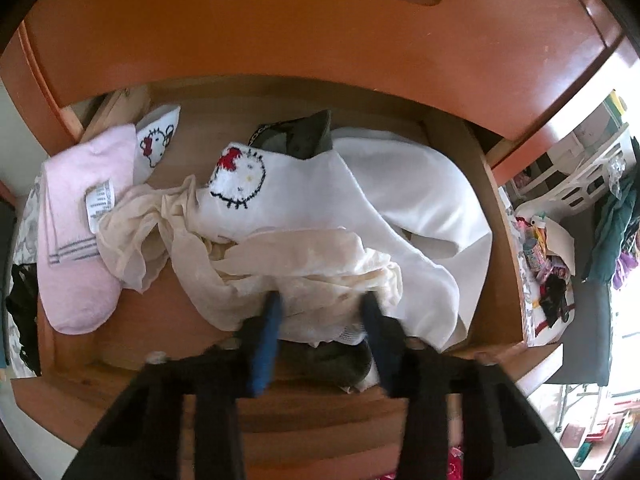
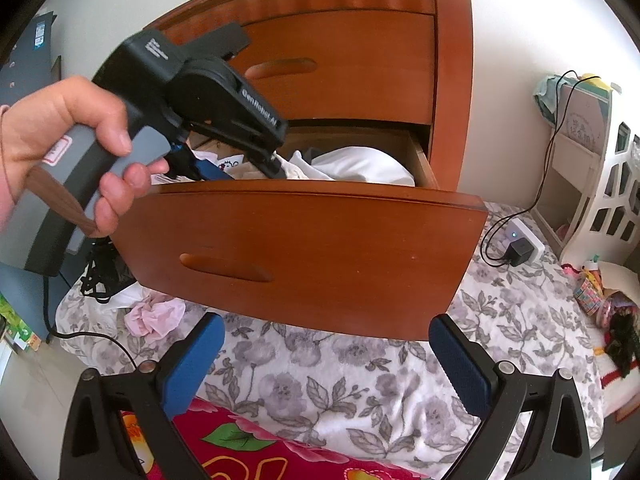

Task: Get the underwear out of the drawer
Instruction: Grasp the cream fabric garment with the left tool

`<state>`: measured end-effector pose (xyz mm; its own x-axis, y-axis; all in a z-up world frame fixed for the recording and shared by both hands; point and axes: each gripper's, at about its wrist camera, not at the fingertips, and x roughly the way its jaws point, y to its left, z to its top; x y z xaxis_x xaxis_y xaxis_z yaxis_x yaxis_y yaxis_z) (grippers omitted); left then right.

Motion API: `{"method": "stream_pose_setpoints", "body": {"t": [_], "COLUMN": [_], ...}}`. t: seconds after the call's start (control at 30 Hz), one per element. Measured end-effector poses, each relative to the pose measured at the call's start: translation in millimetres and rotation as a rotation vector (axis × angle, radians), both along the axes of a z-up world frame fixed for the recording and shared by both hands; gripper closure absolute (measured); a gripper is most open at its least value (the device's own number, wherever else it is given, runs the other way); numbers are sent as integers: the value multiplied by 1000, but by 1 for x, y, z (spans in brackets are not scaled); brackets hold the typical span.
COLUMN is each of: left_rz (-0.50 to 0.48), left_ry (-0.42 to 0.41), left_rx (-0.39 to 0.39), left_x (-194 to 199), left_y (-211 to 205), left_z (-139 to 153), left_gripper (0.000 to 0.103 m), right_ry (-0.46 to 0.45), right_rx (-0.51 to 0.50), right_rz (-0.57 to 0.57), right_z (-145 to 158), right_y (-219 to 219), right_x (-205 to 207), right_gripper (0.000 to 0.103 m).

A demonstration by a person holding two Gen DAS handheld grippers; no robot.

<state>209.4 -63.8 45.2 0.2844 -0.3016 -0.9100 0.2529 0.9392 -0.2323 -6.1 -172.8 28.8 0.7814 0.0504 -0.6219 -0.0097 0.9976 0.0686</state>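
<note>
Legible markings in the drawer scene
"GenRobot.AI" is printed in white along the black body of the left gripper [image 2: 224, 160]; the care tag [image 1: 100, 204] on the pink towel [image 1: 80, 240] is illegible.

a crumpled cream, sheer underwear piece [image 1: 320, 264] lies atop the heap in the open wooden drawer [image 1: 500, 240], draped over a white garment, toward the drawer's front edge.

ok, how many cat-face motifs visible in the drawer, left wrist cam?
2. One on the small white piece at the back left, beside the pink towel. One on the white garment mid-drawer. More may be hidden under the pile.
</note>
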Motion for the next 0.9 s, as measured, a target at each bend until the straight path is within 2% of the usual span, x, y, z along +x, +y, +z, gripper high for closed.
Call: {"method": "stream_pose_setpoints", "body": {"t": [0.03,0.1,0.2,0.37,0.5,0.9], "left_rz": [1,5,2,-7,-20,27], "left_ry": [1,-4,-25,-71,-137,-295], "left_rx": [-3,8,13,6,33,71], "left_x": [0,-2,-4,-10,-16,-32], "left_y": [1,1,2,6,12,59], "left_z": [-1,-1,1,13,29,69], "left_gripper": [86,94,97,98,98,99], "right_ry": [0,1,0,0,1,-9], "right_rx": [1,1,1,0,-2,-20], "right_rz": [0,0,0,0,-2,-9], "right_z": [0,0,0,0,0,2], "right_y": [0,0,0,0,0,1], "right_x": [0,0,0,0,0,-3], "right_gripper": [0,0,0,0,0,0]}}
